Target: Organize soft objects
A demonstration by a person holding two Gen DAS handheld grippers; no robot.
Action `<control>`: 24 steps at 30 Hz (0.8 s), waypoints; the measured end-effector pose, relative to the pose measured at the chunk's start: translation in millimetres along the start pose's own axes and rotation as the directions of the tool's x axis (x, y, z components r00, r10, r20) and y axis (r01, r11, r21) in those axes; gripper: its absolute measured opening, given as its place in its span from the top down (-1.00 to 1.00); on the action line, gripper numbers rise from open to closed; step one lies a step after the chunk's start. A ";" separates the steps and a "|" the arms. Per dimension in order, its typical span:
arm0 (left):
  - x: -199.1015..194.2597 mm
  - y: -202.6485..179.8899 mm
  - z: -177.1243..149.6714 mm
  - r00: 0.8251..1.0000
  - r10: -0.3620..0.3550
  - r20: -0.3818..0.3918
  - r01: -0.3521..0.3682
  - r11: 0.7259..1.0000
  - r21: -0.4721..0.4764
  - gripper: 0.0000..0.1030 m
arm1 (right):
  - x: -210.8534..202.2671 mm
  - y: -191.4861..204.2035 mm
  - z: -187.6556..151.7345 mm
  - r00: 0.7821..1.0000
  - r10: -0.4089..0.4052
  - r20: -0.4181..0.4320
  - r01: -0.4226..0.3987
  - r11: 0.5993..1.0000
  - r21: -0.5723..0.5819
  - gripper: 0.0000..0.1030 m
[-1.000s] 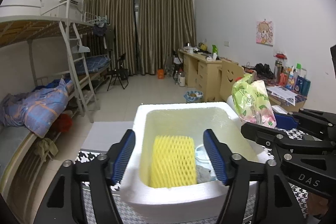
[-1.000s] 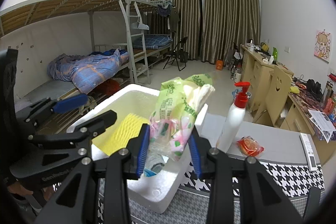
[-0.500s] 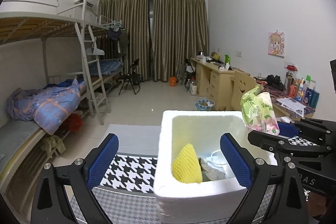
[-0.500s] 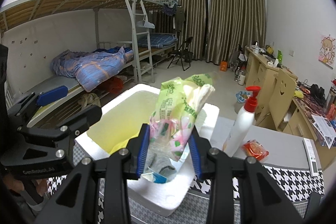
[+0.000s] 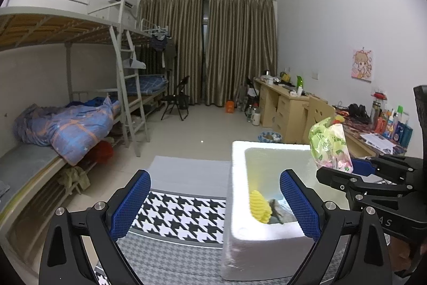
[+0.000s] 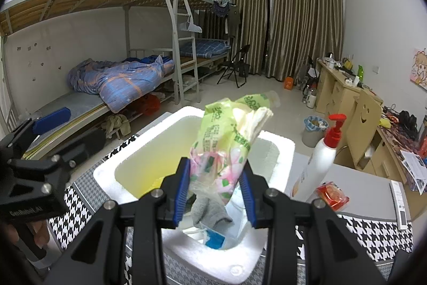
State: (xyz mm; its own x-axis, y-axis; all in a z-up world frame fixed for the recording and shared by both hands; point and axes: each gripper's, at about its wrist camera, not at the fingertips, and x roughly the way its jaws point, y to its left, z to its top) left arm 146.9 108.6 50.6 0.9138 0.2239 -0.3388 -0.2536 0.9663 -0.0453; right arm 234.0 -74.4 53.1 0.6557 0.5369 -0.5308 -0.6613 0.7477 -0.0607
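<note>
Box [image 6: 240,269]: white foam, centre-bottom of right view, lower right of left view.
Right tongs [image 6: 214,191]: clamped on green tissue pack [image 6: 229,140], held upright above box.
Left tongs [image 5: 214,205]: wide apart, nothing between.
Inside box: yellow net [image 5: 259,206], grey cloth [image 6: 208,210].
Right of box: pump bottle [image 6: 321,159].

Black gripper [image 5: 214,200], blue ribbed pads [image 5: 130,200]

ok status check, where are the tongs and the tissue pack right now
Left tongs open, empty, beside the foam box. Right tongs shut on tissue pack, above the box. Yellow foam net and grey cloth inside.
</note>
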 end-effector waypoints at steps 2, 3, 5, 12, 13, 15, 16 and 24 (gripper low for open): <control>-1.2 3.8 -0.4 1.000 0.007 0.003 -0.007 1.000 -0.004 -0.94 | 2.4 1.6 1.3 1.000 0.008 -0.006 -0.008 1.000 0.001 0.20; -1.4 5.3 -1.0 1.000 0.010 0.003 -0.010 1.000 -0.004 -0.95 | 3.8 0.5 1.0 1.000 0.015 -0.012 -0.015 1.000 0.004 0.20; -1.3 7.9 -2.2 1.000 0.011 -0.001 -0.011 1.000 -0.003 -0.95 | 6.9 0.8 1.4 1.000 0.018 -0.019 -0.018 1.000 0.008 0.20; -5.3 15.4 -4.1 1.000 0.017 0.004 -0.017 1.000 -0.014 -0.95 | 16.5 -1.7 3.3 0.998 0.029 -0.050 -0.029 1.000 0.010 0.03; -5.6 16.0 -4.6 1.000 0.015 0.003 -0.015 1.000 -0.015 -0.95 | 16.3 -2.3 4.6 0.999 0.022 -0.049 -0.022 1.000 0.010 -0.11; -5.8 16.2 -5.5 1.000 0.014 0.002 -0.014 1.000 -0.013 -0.95 | 14.9 -2.2 5.0 0.999 0.010 -0.041 -0.010 1.000 0.005 -0.24; -5.8 16.2 -5.5 1.000 0.014 0.002 -0.014 1.000 -0.014 -0.95 | 14.1 -1.4 4.7 0.999 0.011 -0.039 -0.011 1.000 -0.002 -0.26; -6.7 15.4 -5.3 1.000 0.012 0.004 -0.012 1.000 -0.014 -0.95 | 5.2 -3.7 2.3 1.000 0.013 -0.026 -0.012 1.000 0.004 -0.29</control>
State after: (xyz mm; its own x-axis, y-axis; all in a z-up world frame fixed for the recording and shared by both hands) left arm 135.2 121.3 47.2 0.9120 0.2363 -0.3352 -0.2691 0.9616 -0.0542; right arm 240.7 -73.5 52.5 0.6376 0.5357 -0.5536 -0.6677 0.7427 -0.0503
